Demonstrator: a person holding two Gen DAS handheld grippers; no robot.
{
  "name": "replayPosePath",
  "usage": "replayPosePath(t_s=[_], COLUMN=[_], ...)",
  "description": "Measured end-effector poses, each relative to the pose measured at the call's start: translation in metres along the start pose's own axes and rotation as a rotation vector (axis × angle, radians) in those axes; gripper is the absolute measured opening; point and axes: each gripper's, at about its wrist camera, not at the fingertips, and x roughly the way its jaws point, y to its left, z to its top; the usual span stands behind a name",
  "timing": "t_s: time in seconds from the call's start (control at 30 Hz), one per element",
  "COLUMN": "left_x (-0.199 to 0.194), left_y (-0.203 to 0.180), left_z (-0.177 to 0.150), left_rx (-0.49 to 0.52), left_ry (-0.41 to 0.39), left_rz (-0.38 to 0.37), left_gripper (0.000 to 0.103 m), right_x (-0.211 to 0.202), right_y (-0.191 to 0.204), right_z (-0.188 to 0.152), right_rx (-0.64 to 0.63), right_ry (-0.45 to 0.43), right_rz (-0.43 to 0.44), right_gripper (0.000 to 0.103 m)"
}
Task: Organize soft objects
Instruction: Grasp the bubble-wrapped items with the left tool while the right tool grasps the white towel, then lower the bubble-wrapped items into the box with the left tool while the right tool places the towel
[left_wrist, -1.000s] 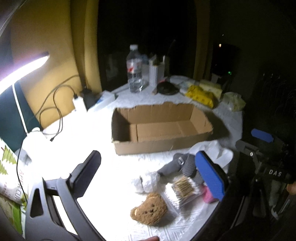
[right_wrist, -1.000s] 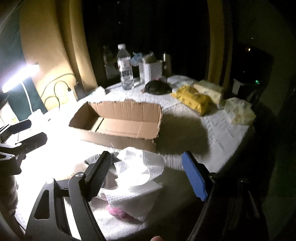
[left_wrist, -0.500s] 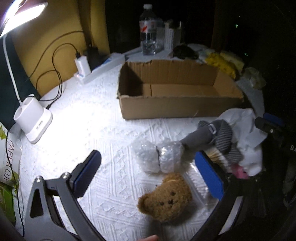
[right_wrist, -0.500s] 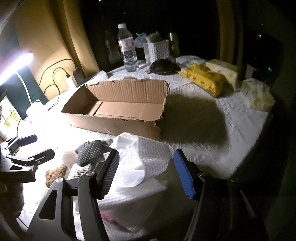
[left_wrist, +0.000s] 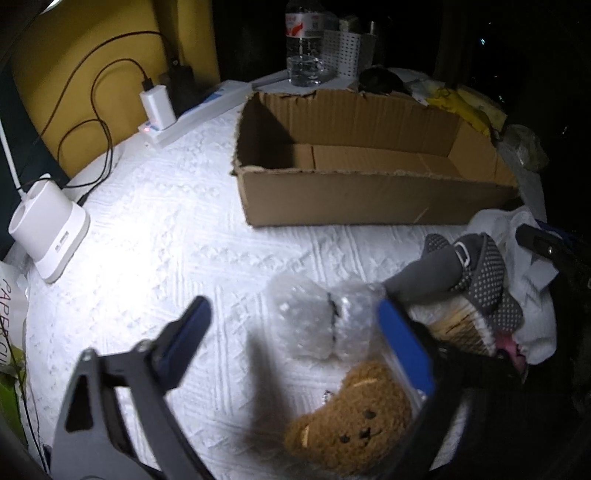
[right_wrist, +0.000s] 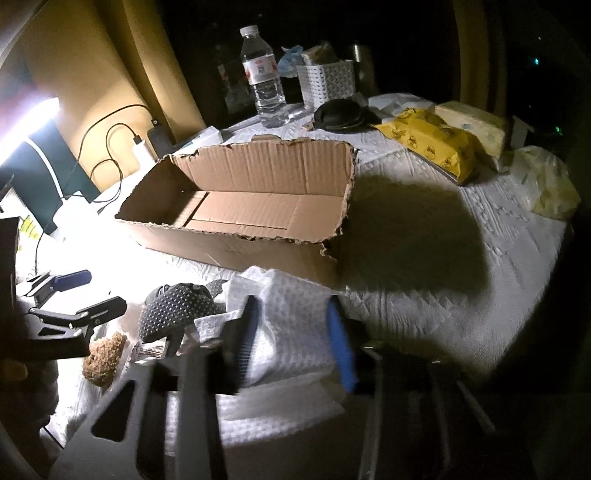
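Observation:
An open, empty cardboard box (left_wrist: 369, 195) sits mid-table; it also shows in the right wrist view (right_wrist: 236, 221). In front of it lie a brown teddy bear (left_wrist: 351, 417), a bubble-wrap bundle (left_wrist: 321, 321), grey dotted socks (left_wrist: 476, 277) and a white paper towel (right_wrist: 291, 332). My left gripper (left_wrist: 295, 332) is open, its fingers either side of the bubble wrap, just above the bear. My right gripper (right_wrist: 291, 339) has its jaws around the paper towel, narrowed onto it. The left gripper also shows in the right wrist view (right_wrist: 81, 295).
A white lamp base (left_wrist: 48, 236), a power strip with charger (left_wrist: 184, 118) and cables lie at the left. A water bottle (right_wrist: 262, 77), white basket (right_wrist: 325, 81), black pouch (right_wrist: 340, 114) and yellow packets (right_wrist: 432, 140) stand behind the box.
My left gripper has come down and forward over the bubble wrap and bear. My right gripper has moved onto the paper towel and its jaws have narrowed around it.

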Motion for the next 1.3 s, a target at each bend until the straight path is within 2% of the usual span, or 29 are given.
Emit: replayPosePath(t_s=[0.03,0.13,0.43,0.83,1.3], left_x=[0.0,0.001,-0.01,-0.047,-0.076], left_y=[-0.001,-0.005,-0.005,0.012,0.006], left_z=[0.0,-0.001,0.001,0.01,0.03], left_rx=[0.004,0.016,0.025,-0.008,0.005], left_ry=[-0.001,0.0,-0.037,-0.128,-0.212], left_rz=[-0.003,-0.035,-0.038,-0.05,-0.069], left_gripper=[0.077,0.057,0.051,0.051,0.051], right_x=[-0.001,-0.006,-0.033,-0.054,-0.089], right_y=[0.001,0.001,0.001,0.011,0.015], right_z=[0.0,0.001,0.014,0.04,0.066], right_rx=[-0.005,-0.014,-0.01,-0.028,-0.059], right_ry=[-0.005,-0.023,-0.102,-0.182,-0.278], right_rz=[0.005,0.008,-0.001,0.033,0.008], right_gripper=[0.016,0.008,0.006,0.006,0.006])
